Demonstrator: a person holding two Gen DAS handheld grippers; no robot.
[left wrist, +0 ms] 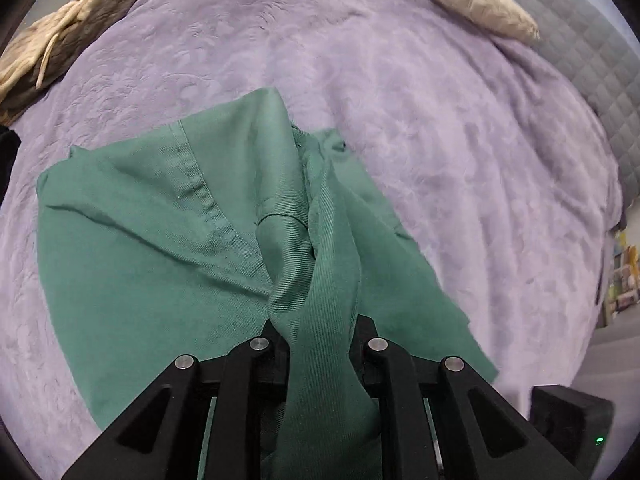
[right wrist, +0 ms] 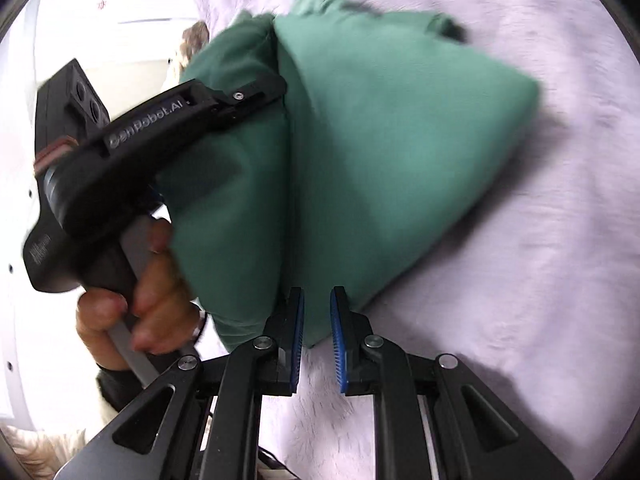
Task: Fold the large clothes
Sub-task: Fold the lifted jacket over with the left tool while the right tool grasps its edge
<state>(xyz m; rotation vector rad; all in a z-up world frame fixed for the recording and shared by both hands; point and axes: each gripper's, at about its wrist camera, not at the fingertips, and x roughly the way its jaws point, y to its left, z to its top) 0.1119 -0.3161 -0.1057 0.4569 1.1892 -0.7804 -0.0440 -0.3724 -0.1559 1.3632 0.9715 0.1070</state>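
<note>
Looking through your left wrist camera first: your left gripper (left wrist: 320,332) is clamped on a bunched strip of the green garment (left wrist: 160,240), which runs up between the fingers and hides the tips. The rest of the garment lies on the purple bedspread (left wrist: 440,120), near and a bit left of centre, partly doubled over with a hem seam showing on top and loose wrinkled edges out to the right. Far left there's a brown and cream pile of clothes (left wrist: 60,44), and far right a beige pillow (left wrist: 476,0) against the grey quilted headboard (left wrist: 600,60).

Switching to your right wrist camera: your right gripper (right wrist: 318,336) has its blue pads (right wrist: 338,344) apart with nothing between them, sitting right at the near corner of the green garment (right wrist: 380,152). From here the cloth hangs in a tented, triangular shape, lifted on the left where your left gripper (right wrist: 256,96) pinches it, with your left hand (right wrist: 140,304) around the handle. This view is blurry, so the edges are hard to read.

Progress-wise, I'd say you're mid-fold. At least one layer looks doubled over, but it's not lying flat or squared up. Still to do, as far as I can tell: lay the lifted part down, smooth it, and probably fold again.
</note>
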